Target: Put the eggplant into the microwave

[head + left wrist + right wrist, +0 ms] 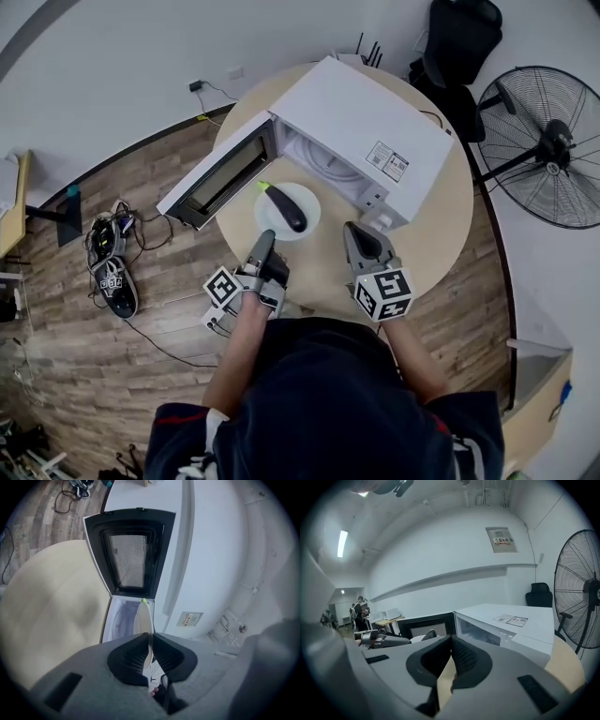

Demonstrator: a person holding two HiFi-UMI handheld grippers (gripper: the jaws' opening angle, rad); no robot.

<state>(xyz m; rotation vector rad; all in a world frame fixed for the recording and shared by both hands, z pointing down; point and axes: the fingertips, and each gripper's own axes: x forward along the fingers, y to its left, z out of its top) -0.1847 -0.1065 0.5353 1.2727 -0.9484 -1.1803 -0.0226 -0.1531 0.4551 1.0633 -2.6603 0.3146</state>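
1. Now, the dark purple eggplant (290,212) with its green stem is lying on a round white plate (268,219). The plate is sitting on the round beige table (441,220), just in front of the boxy white microwave (366,127), whose door (220,175) is hanging wide open.
2. The left gripper (265,240) is biting the plate's near rim, jaws clamped on the thin edge. Its own view is showing the plate (144,620) edge-on between the pads, the green stem tip peeking beyond.
3. The right gripper (366,246) is hovering just beside the plate, jaws pressed together with nothing in them.
4. Handling, as I'm reading it: the eggplant is looking smooth, glossy and rounded, so it is probably going to roll if the plate tips. The plate is looking stiff but breakable.
5. I'm judging the rim the sensible hold, with the plate carried level into the microwave.
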